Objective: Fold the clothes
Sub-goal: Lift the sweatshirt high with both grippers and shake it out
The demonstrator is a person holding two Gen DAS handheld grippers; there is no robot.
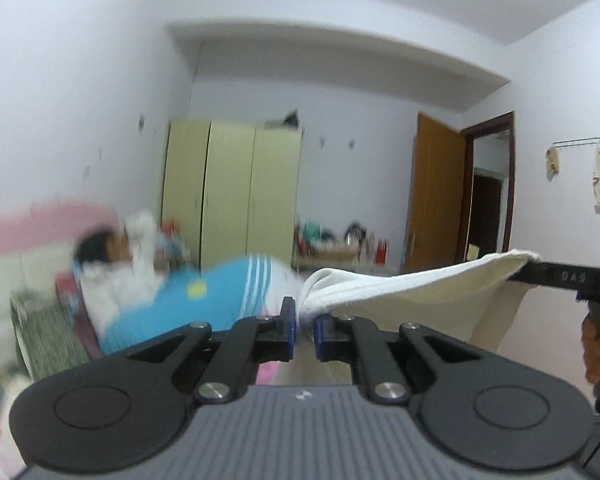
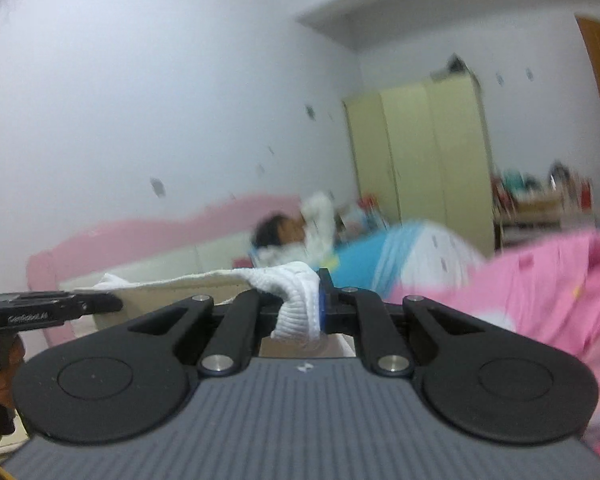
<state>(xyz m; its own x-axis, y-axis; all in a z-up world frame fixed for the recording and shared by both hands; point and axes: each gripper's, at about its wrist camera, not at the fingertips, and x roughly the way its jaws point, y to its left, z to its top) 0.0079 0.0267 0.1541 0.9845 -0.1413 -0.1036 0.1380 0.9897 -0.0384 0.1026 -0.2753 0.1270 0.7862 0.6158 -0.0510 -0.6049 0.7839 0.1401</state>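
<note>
The left gripper [image 1: 303, 322] is clamped on a bunched corner of a white garment [image 1: 412, 284], its blue pads pinching the thick ribbed edge. From there the cloth stretches up and to the right, in the air, to the right gripper [image 1: 518, 274], which bites the far corner; a hand [image 1: 598, 344] grips that tool's handle at the frame edge. In the right wrist view the right gripper [image 2: 316, 312] is likewise clenched on a ribbed fold of the white garment [image 2: 296, 300], which hangs over its left finger and runs leftward to the tip of the left gripper [image 2: 114, 304]. Beyond and below the held cloth lies a bed with a pink headboard [image 2: 140, 232], a blue-and-white striped blanket [image 1: 204, 296] and a pink patterned quilt [image 2: 540, 288] just right of the right gripper. A blurred person [image 2: 300, 232] in white lies on the bed. Farther off stand a pale yellow wardrobe [image 1: 232, 192], its doors shut, and a brown door [image 1: 434, 196].
</note>
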